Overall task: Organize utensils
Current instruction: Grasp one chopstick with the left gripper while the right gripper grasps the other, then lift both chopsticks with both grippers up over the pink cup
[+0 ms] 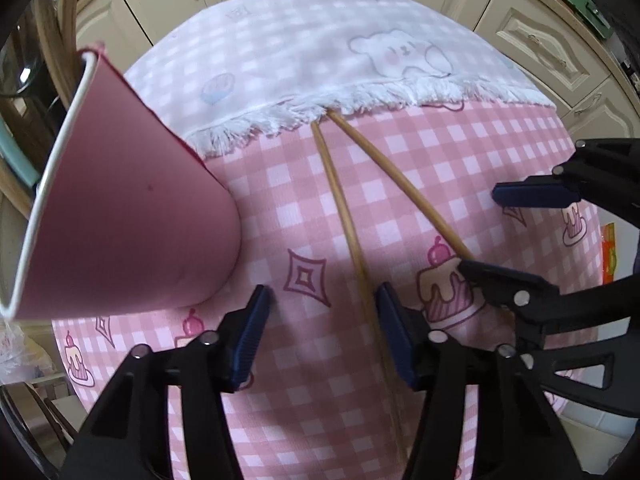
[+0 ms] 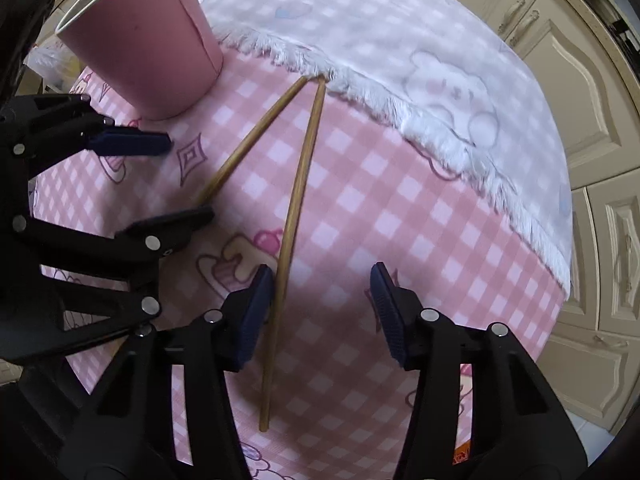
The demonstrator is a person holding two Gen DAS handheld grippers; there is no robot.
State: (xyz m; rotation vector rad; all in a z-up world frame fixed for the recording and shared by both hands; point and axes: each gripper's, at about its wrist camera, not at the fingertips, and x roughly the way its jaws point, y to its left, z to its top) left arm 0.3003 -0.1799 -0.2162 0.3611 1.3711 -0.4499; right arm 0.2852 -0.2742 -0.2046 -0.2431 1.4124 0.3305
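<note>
Two wooden chopsticks lie in a narrow V on the pink checked tablecloth (image 1: 472, 148), their far tips at the fringe of a white cloth (image 1: 304, 60). The left chopstick (image 1: 344, 224) runs between the fingers of my left gripper (image 1: 324, 320), close to the right-hand pad; the jaws stand apart and do not pinch it. The right chopstick (image 2: 294, 208) passes between the fingers of my right gripper (image 2: 320, 304), beside the left-hand pad, also unpinched. A pink paper cup (image 1: 132, 208) stands upright to the left of both grippers.
Both grippers point down, side by side and close together: the right gripper (image 1: 516, 236) shows in the left wrist view, the left gripper (image 2: 160, 182) in the right wrist view. Cream cabinet doors (image 2: 592, 120) lie beyond the table edge. A bear print marks the white cloth (image 2: 400, 40).
</note>
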